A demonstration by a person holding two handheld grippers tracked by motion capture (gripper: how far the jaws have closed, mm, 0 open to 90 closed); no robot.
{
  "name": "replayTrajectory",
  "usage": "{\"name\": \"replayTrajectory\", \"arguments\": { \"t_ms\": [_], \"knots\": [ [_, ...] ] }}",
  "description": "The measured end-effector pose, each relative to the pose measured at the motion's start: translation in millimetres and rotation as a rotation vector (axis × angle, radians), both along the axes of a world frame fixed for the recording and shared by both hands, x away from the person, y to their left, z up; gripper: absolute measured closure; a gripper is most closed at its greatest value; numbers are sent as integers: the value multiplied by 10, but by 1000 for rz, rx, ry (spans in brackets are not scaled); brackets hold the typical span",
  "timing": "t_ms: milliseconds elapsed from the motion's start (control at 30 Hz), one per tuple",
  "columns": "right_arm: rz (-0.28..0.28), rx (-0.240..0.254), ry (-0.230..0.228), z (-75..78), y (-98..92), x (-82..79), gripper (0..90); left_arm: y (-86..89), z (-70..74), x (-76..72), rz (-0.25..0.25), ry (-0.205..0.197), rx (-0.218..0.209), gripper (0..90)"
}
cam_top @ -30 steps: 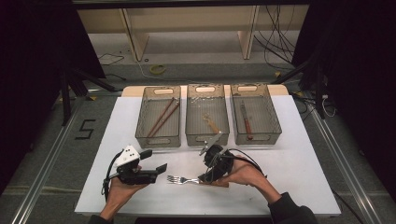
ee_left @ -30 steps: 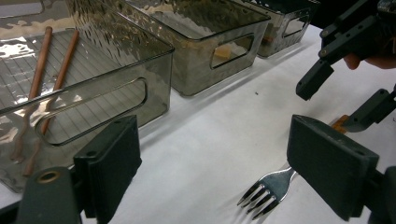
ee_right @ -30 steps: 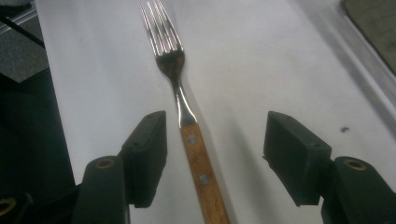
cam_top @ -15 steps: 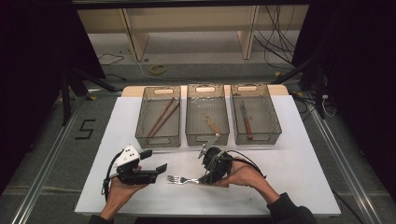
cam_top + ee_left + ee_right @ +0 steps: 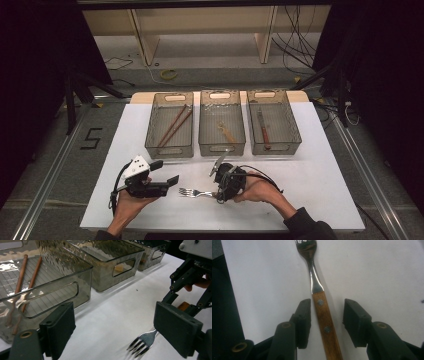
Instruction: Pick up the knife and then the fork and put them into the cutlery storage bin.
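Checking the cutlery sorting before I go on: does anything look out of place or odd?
One thing: a fork lies loose on the table, outside the three bins. The right gripper straddles its wooden handle, its jaws just closing, one side still apart from it. Nothing looks spilled or damaged.

I count three clear smoky bins in a row on my desk: the left bin [image 5: 169, 126], the middle bin [image 5: 222, 124] and the right bin [image 5: 273, 122]. In the left one I see two brown chopsticks [image 5: 174, 125]. In the middle one I make out one small yellowish utensil [image 5: 226, 132], too blurred for me to name. In the right one I see one red-handled utensil [image 5: 264, 131], probably a knife. On the white desk [image 5: 320, 175] lies one fork [image 5: 196, 192] with a wooden handle. I have two grippers, the left gripper [image 5: 170, 175] and the right gripper [image 5: 218, 194].
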State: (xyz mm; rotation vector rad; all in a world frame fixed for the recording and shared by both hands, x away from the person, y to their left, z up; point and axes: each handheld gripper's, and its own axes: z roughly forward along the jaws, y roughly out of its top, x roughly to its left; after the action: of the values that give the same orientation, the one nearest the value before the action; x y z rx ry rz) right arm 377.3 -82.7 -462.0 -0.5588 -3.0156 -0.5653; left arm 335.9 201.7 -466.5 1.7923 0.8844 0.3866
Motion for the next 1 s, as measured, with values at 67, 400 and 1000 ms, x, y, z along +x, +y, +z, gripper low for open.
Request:
{"name": "replayTrajectory", "arguments": {
  "t_ms": [67,400,1000],
  "knots": [
    [3,-9,-3,-6,2,-4,600,0,1,0,0,0,0,168],
    [24,-31,-17,-42,31,-39,666,0,1,0,-1,1,-1,168],
    [49,-79,-57,-41,85,-104,752,-8,-2,-2,-3,2,1,168]
  ]
}}
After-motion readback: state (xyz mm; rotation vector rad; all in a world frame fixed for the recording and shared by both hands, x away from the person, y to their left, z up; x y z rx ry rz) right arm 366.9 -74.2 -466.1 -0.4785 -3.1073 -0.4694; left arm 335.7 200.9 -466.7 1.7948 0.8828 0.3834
